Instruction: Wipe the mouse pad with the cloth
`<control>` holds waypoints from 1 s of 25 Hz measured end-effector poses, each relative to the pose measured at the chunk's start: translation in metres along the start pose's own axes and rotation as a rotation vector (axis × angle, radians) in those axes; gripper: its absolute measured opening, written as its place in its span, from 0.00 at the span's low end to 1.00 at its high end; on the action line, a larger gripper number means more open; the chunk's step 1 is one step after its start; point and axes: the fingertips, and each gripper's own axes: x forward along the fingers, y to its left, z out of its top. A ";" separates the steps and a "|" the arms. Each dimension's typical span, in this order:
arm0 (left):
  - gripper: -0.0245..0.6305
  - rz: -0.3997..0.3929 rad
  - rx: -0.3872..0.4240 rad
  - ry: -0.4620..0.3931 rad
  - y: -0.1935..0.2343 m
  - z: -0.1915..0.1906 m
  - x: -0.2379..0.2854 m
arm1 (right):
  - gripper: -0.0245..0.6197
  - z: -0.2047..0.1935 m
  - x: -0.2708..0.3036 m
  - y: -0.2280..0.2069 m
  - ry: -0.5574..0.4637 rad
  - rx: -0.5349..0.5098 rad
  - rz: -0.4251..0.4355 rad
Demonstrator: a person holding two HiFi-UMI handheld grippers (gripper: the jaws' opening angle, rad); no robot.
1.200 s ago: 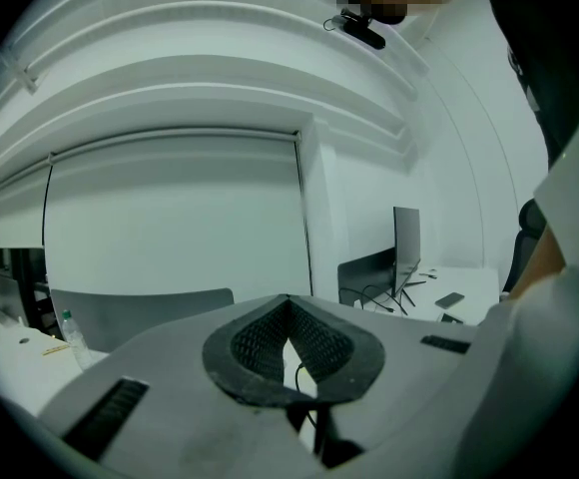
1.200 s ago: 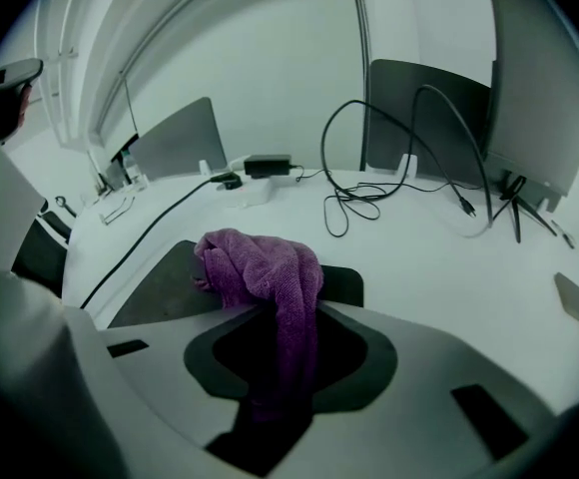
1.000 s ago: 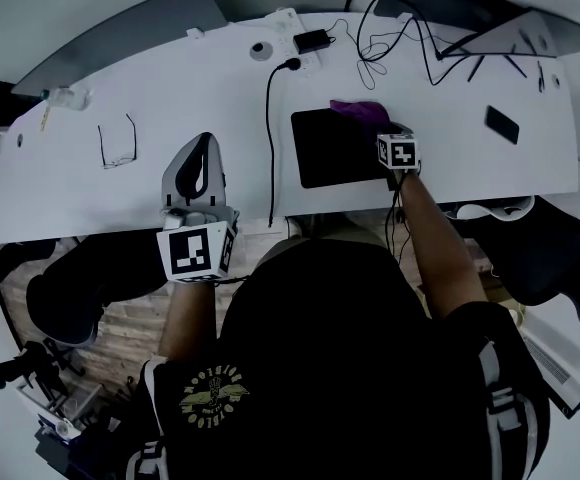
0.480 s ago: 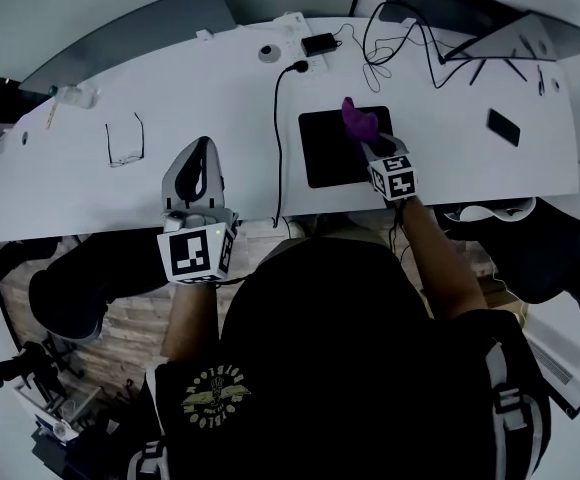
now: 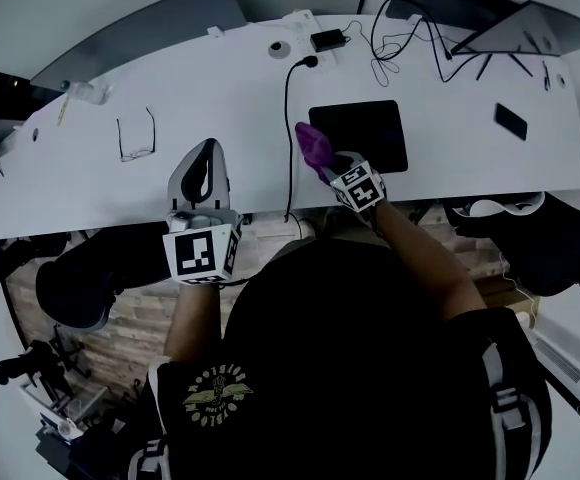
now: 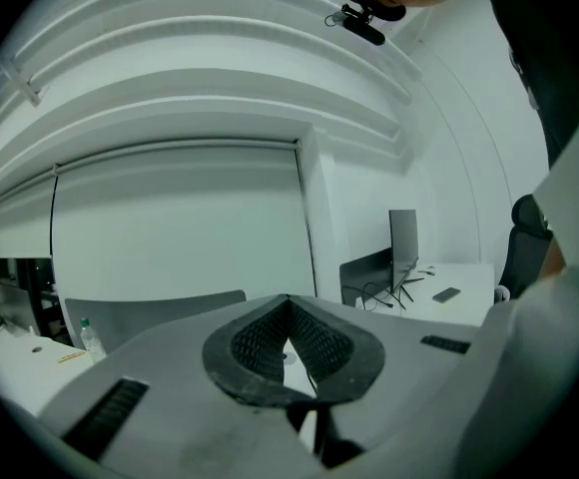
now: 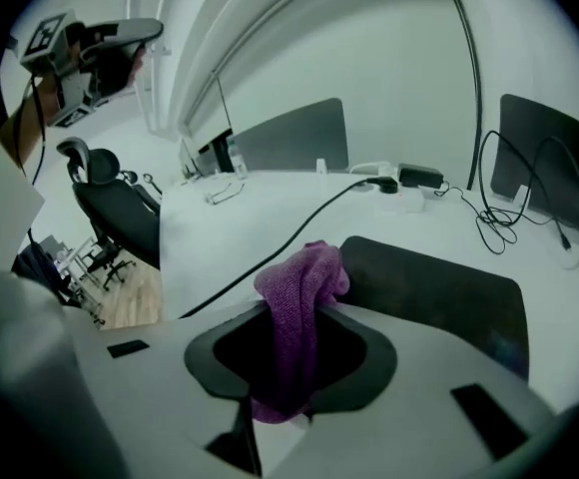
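The black mouse pad (image 5: 360,135) lies flat on the white desk (image 5: 200,88), right of a black cable. My right gripper (image 5: 327,165) is shut on the purple cloth (image 5: 313,145), held off the pad's near-left corner. In the right gripper view the cloth (image 7: 297,312) bunches up between the jaws, with the mouse pad (image 7: 439,292) just beyond to the right. My left gripper (image 5: 201,173) sits near the desk's front edge, left of the cable, jaws shut with nothing in them. In the left gripper view its tips (image 6: 288,305) meet.
A black cable (image 5: 289,118) runs from a power strip (image 5: 310,33) down to the desk's front edge. Glasses (image 5: 135,135) lie at the left, a phone (image 5: 511,121) at the right. Tangled wires (image 5: 410,38) and a laptop (image 5: 530,30) sit at the back right.
My right gripper, with the cloth in it, has moved from the pad's far right part toward me and leftward, off the pad's near-left corner. The left gripper has stayed put.
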 end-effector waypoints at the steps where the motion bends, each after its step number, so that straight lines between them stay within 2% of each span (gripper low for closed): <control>1: 0.04 0.002 0.003 0.002 0.002 0.000 -0.002 | 0.19 -0.004 0.005 -0.003 0.018 0.006 -0.018; 6: 0.04 -0.008 0.014 0.007 0.001 -0.003 -0.009 | 0.19 -0.027 0.010 -0.028 0.063 0.055 -0.101; 11: 0.04 -0.033 0.032 0.008 -0.002 0.000 -0.009 | 0.19 -0.039 -0.004 -0.052 0.062 0.104 -0.162; 17: 0.04 -0.032 0.025 -0.008 0.003 0.000 -0.013 | 0.19 -0.054 -0.018 -0.070 0.074 0.124 -0.219; 25: 0.04 -0.028 0.008 -0.029 0.005 0.005 -0.014 | 0.19 -0.075 -0.048 -0.118 0.081 0.193 -0.332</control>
